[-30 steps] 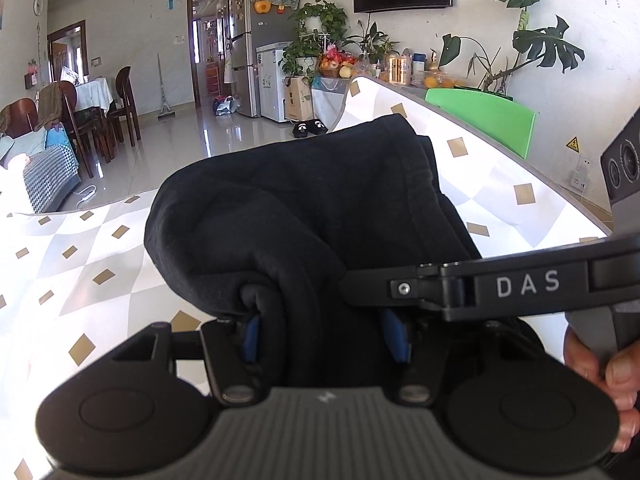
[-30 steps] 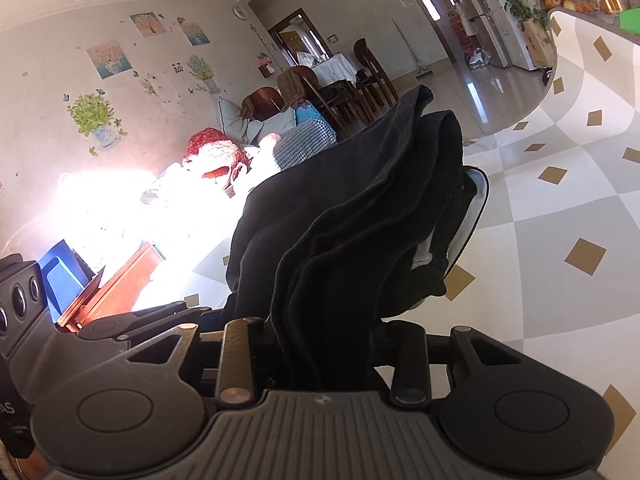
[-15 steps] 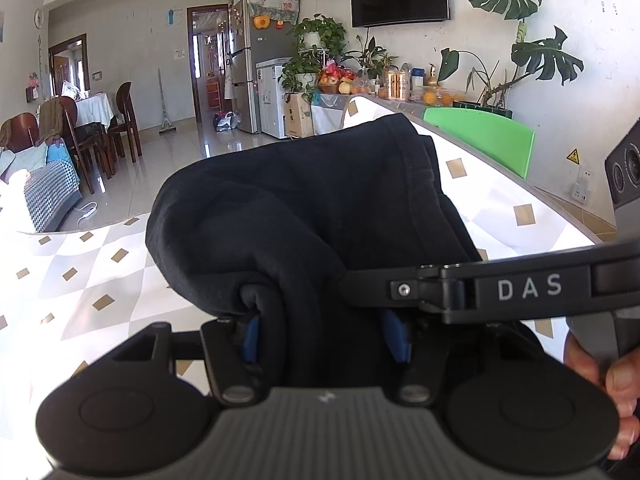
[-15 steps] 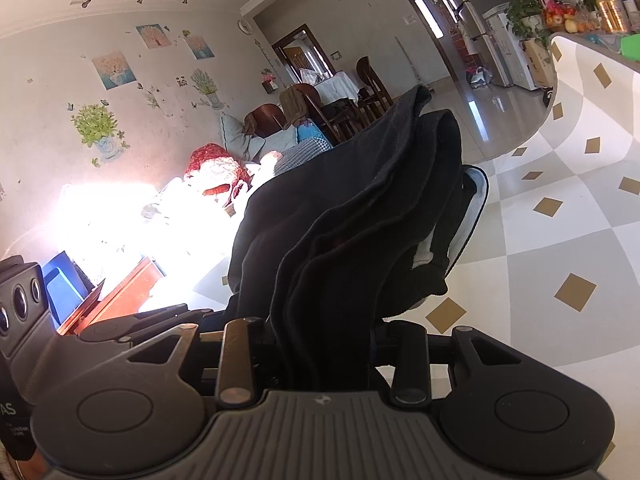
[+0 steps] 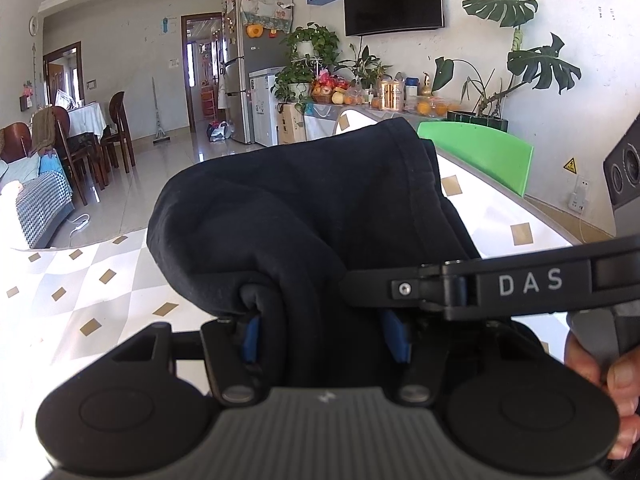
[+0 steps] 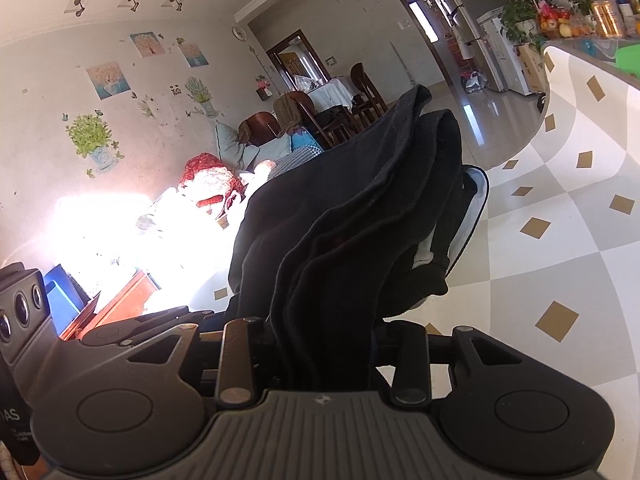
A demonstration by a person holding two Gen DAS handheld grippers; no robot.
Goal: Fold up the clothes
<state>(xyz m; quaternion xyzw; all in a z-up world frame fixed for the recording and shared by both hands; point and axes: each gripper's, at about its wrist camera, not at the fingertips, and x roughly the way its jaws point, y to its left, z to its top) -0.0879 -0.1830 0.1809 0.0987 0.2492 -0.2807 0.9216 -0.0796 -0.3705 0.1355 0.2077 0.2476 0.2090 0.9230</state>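
A folded black garment (image 5: pixel 304 208) fills the middle of the left wrist view, bunched in thick layers. My left gripper (image 5: pixel 326 336) is shut on its near edge, blue pads pressed into the cloth. The right gripper's finger (image 5: pixel 500 284) crosses from the right, marked DAS, with a hand (image 5: pixel 608 392) on its handle. In the right wrist view the same black garment (image 6: pixel 360 220) hangs in stacked folds, and my right gripper (image 6: pixel 324 344) is shut on it. The left gripper's body (image 6: pixel 24 320) shows at the lower left there.
A table with a white, grey and gold diamond-pattern cloth (image 5: pixel 80 288) lies under the garment and reaches right in the right wrist view (image 6: pixel 560 240). A green chair back (image 5: pixel 480 156) stands beyond the far edge. A clothes pile (image 6: pixel 200 184) lies in glare on the left.
Both grippers have lifted and tilted upward with the garment held between them; more wall and ceiling shows in both views. Neither grip has changed.
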